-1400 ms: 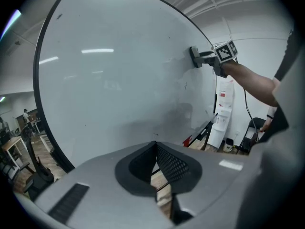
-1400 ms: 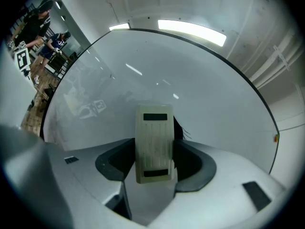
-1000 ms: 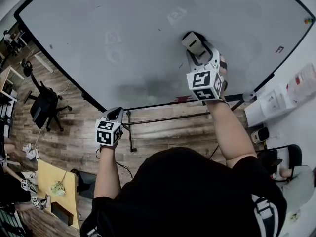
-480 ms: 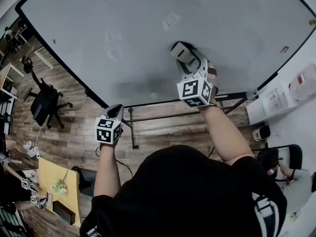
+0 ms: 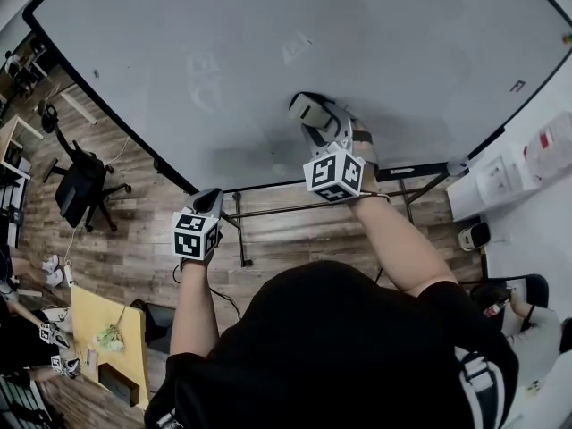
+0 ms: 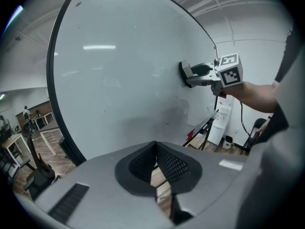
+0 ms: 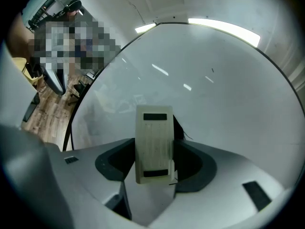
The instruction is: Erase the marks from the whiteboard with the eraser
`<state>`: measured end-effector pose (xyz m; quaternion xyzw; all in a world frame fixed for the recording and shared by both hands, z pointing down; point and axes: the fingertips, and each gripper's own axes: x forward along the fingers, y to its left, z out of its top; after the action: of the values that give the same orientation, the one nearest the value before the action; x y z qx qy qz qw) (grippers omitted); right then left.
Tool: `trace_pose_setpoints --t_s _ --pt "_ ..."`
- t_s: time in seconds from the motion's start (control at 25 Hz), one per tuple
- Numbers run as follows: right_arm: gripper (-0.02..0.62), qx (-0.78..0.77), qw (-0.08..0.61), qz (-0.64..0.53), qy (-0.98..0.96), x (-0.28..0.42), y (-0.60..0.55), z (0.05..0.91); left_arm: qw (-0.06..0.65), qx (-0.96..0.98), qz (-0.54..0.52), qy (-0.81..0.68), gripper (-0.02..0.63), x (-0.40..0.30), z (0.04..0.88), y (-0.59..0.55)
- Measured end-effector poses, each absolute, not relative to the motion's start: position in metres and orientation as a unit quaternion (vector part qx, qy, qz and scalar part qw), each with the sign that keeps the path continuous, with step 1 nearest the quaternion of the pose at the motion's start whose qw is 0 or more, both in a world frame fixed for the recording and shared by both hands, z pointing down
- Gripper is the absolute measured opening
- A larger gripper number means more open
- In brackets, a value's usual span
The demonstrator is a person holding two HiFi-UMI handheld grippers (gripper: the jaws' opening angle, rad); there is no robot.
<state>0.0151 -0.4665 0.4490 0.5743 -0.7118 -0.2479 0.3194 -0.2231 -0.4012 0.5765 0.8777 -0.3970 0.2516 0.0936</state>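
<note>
One eraser (image 7: 153, 142), clamped in our right gripper (image 5: 315, 119), wipes the whiteboard (image 5: 420, 52); left gripper (image 6: 155, 163) idles clenched, empty. Next we reach the faint marks (image 5: 204, 63) upper left.

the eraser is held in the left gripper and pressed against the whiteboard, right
Not the left: the eraser is held in the right gripper and pressed against the whiteboard. The right gripper view shows its fingers shut on it; the left gripper holds nothing.
</note>
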Motion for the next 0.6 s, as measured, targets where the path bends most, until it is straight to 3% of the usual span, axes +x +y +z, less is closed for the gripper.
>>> trace_pose_setpoints --t_s 0.6 --pt "0.238 0.557 0.332 -0.24 -0.723 0.0104 -0.4583 0.4564 0.091 0.88 0.248 -0.396 0.012 -0.2209 0.5729 -0.3919"
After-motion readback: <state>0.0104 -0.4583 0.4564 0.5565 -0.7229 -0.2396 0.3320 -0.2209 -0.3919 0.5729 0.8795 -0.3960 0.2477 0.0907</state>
